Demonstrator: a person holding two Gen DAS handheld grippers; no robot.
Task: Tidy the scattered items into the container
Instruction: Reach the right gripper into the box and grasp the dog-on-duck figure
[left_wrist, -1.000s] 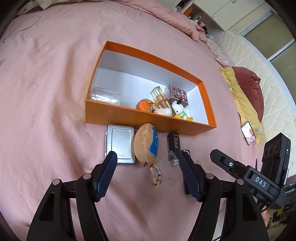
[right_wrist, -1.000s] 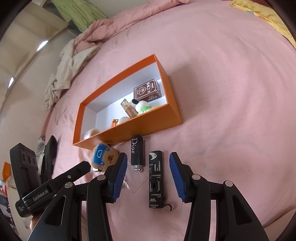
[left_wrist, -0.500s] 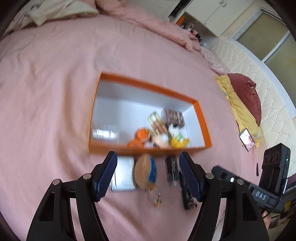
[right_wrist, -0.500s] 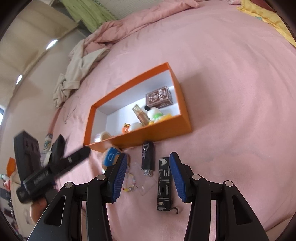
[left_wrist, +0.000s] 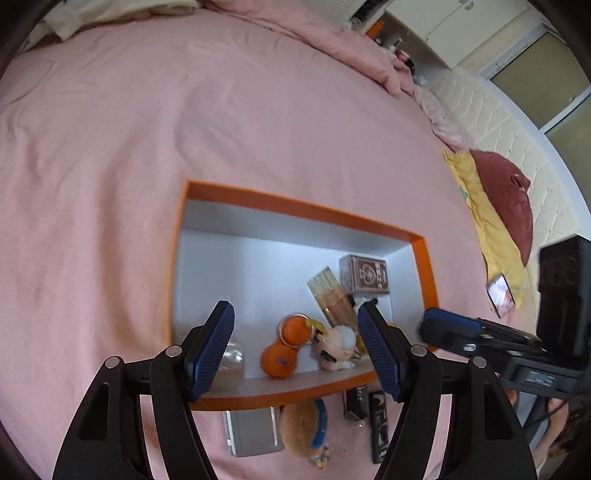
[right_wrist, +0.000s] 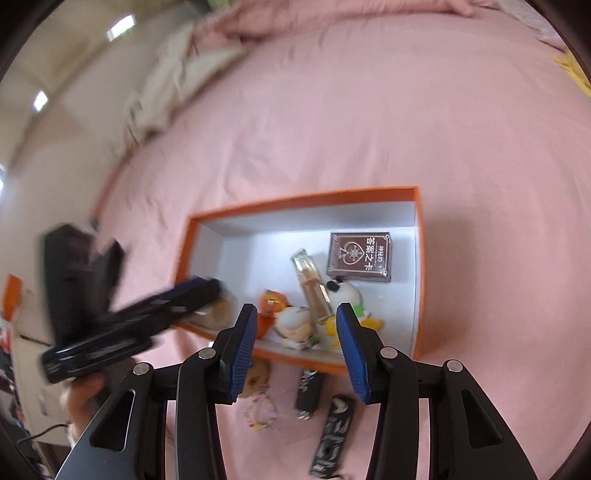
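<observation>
1. My left gripper (left_wrist: 295, 347) is open, nothing between its blue pads; it hangs over the near wall of the orange box (left_wrist: 306, 212).
2. My right gripper (right_wrist: 297, 349) also holds nothing. Its jaws have just been closing a little, yet a clear gap remains between the pads, with only the box floor showing through it.
3. Nearest to me, still outside the box on the pink bedspread (left_wrist: 110, 155): a silver tin (left_wrist: 251, 430), a tan plush charm with a blue patch (left_wrist: 303, 428) and a bead strap, a black Dior tube (right_wrist: 309, 391), and a second black tube with white print (right_wrist: 332, 435). All 4 lie just beside the box's near wall, none inside it.
4. Inside the box, at the near right end: an orange keychain toy (left_wrist: 286, 347), a small cream plush figure (left_wrist: 338, 347), a white and green figure (right_wrist: 351, 299), an upright-tilted gold-capped clear bottle (right_wrist: 312, 286), and a brown card deck box (right_wrist: 360, 256) toward the far right corner. A clear packet sits at the near left end, mostly behind my left finger.
5. Far side: yellow cloth (left_wrist: 487, 229) and a dark red pillow (left_wrist: 508, 199) by a quilted headboard, with a phone (left_wrist: 500, 295) near them.
</observation>
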